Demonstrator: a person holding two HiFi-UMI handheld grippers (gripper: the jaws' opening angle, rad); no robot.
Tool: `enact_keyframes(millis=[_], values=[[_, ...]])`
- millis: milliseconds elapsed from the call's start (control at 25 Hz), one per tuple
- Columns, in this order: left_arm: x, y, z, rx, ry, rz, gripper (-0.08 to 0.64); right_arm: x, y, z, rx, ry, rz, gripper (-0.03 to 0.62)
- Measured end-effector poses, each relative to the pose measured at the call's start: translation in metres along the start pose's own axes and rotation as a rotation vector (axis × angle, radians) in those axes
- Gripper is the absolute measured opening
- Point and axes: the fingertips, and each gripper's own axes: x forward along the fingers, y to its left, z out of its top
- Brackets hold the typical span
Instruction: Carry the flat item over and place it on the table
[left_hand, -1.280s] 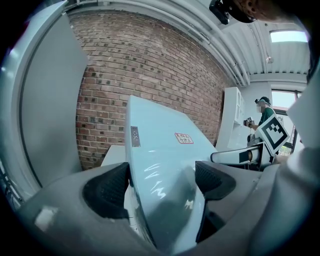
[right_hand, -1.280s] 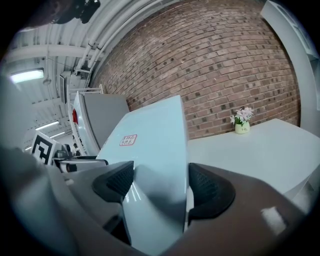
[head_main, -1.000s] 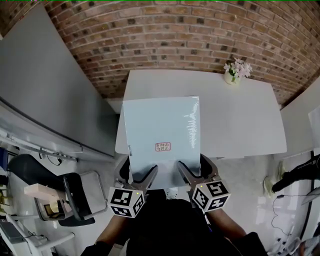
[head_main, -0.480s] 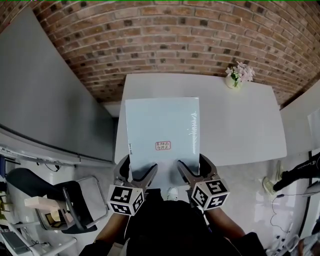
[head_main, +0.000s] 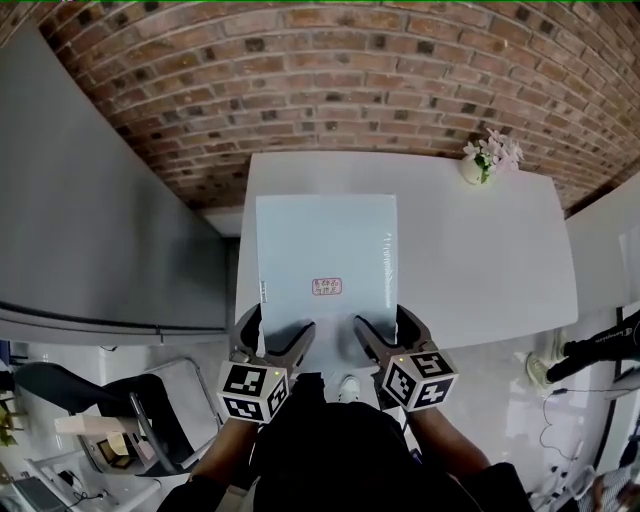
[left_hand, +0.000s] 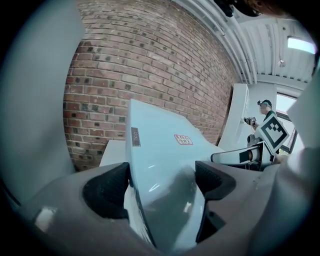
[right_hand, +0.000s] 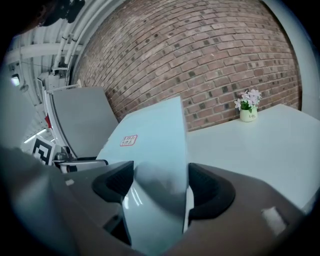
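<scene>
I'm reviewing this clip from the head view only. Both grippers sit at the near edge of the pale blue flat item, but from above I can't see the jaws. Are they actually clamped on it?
Observer: Yes for the left gripper. Its own view shows the flat item pinched between the two dark pads, one on each face.
Operator: And the right one?
Observer: Same. The right gripper has its jaws shut on the item's near edge, with the red-printed label ahead of them.
Operator: Is it resting on the table?
Observer: It seems not. In the right gripper view its far edge shows against the brick wall, above the tabletop where the flower vase stands.
</scene>
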Motion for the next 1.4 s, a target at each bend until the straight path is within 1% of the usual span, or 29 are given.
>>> enact_keyframes(millis=[400, 640, 1120, 1400], values=[[0.051, 0.042, -0.004, -0.038, 0.067, -0.016, 0.428, 0.061, -0.017, 0.002, 0.039, 0.067, -0.032, 0.348], [0.077, 0.065, -0.020, -0.086, 0.119, -0.017, 0.428, 0.094, -0.027, -0.007, 0.042, 0.137, -0.044, 0.348], [0.113, 0.092, -0.038, -0.119, 0.189, -0.030, 0.430, 0.135, -0.041, -0.019, 0.068, 0.208, -0.075, 0.350], [0.136, 0.106, -0.050, -0.133, 0.236, -0.044, 0.431, 0.156, -0.055, -0.029, 0.104, 0.253, -0.112, 0.350]])
